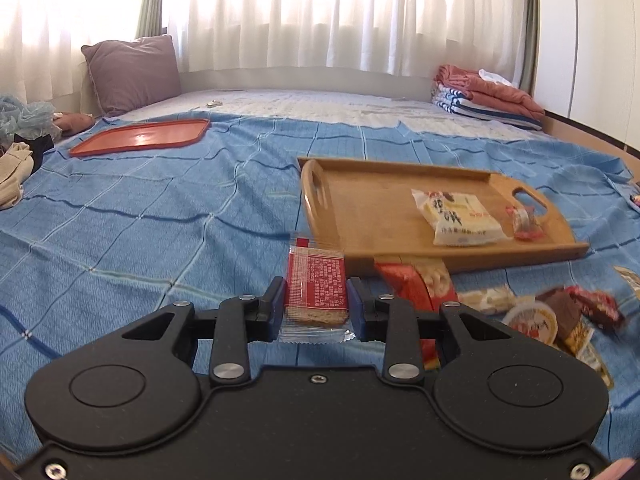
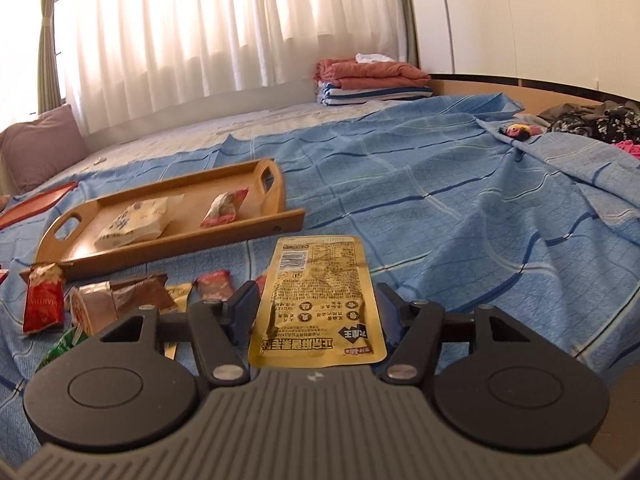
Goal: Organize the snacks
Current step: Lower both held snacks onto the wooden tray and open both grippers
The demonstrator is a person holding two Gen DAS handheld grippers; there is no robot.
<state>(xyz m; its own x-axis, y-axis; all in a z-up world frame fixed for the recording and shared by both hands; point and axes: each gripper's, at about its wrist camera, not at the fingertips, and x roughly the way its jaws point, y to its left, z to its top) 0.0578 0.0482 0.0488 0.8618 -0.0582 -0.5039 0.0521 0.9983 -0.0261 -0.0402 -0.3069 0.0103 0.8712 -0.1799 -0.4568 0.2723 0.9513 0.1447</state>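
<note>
My left gripper (image 1: pixel 316 292) is shut on a red-printed wafer packet (image 1: pixel 316 276), held just above the blue bedspread. Beyond it lies a wooden tray (image 1: pixel 360 208) holding a white snack packet (image 1: pixel 460 216) and a small red sweet (image 1: pixel 524 220). In the right wrist view my right gripper (image 2: pixel 316 300) grips a gold pouch (image 2: pixel 316 280) by its two side edges, printed back facing up. The wooden tray (image 2: pixel 180 248) sits up and to the left of it. Loose snacks (image 2: pixel 44 304) lie in front of the tray, at the left of this view.
A flat red tray (image 1: pixel 140 138) lies far left on the bedspread. A purple pillow (image 1: pixel 132 72) and folded blankets (image 1: pixel 480 92) sit by the curtained window. Dark clothes (image 2: pixel 592 120) are heaped at the far right. More loose snacks (image 1: pixel 552 312) lie right of my left gripper.
</note>
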